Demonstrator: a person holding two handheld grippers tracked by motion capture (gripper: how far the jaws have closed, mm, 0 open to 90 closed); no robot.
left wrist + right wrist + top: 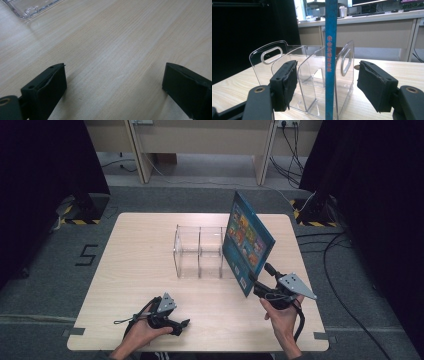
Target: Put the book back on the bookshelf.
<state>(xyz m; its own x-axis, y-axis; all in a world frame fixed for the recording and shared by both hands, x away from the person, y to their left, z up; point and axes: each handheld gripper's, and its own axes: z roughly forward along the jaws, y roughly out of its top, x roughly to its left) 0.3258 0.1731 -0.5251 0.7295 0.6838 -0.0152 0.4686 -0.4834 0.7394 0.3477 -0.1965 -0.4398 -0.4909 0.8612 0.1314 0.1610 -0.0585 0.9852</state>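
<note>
A thin blue picture book [247, 240] stands on edge at the right end of a clear plastic rack [200, 252] in the middle of the wooden table [140, 270]. In the right gripper view its blue spine [330, 37] rises between a divider and the end wall of the rack [274, 53]. My right gripper [260, 276] is at the book's near lower corner. It [328, 72] is open, with the spine between the pads and a gap on each side. My left gripper [182, 324] rests low near the front edge, open [115, 80] over bare wood.
A corner of the rack [30, 8] lies at the top left of the left gripper view. Two rack compartments to the left of the book hold nothing. Cables [345, 270] trail over the grey floor to the right, and desks [200, 140] stand behind.
</note>
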